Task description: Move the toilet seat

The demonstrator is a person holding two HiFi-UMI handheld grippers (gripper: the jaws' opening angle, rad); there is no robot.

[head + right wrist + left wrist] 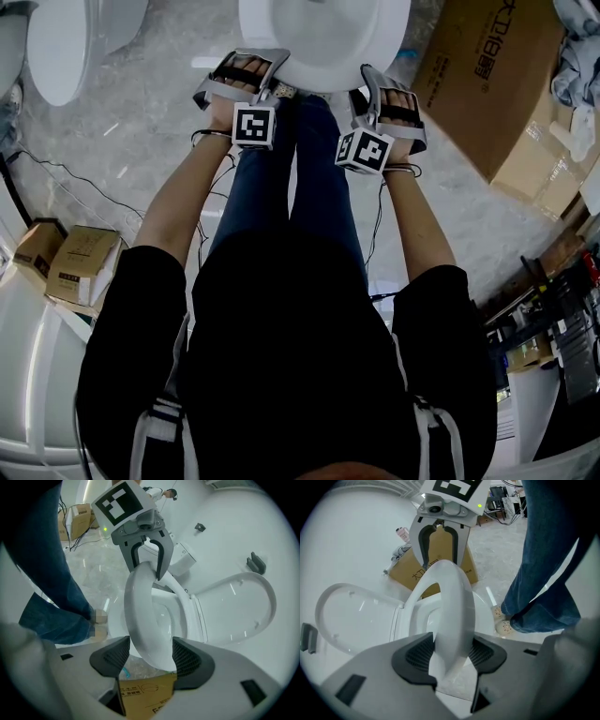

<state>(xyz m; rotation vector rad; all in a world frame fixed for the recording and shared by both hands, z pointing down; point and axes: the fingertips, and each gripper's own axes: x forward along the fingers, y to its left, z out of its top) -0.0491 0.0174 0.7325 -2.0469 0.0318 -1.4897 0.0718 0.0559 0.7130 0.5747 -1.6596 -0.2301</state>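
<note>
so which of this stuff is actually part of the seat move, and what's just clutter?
In the job: toilet seat, left gripper, right gripper, toilet bowl.
Lying about: large cardboard box, small cartons, floor cable, second toilet.
</note>
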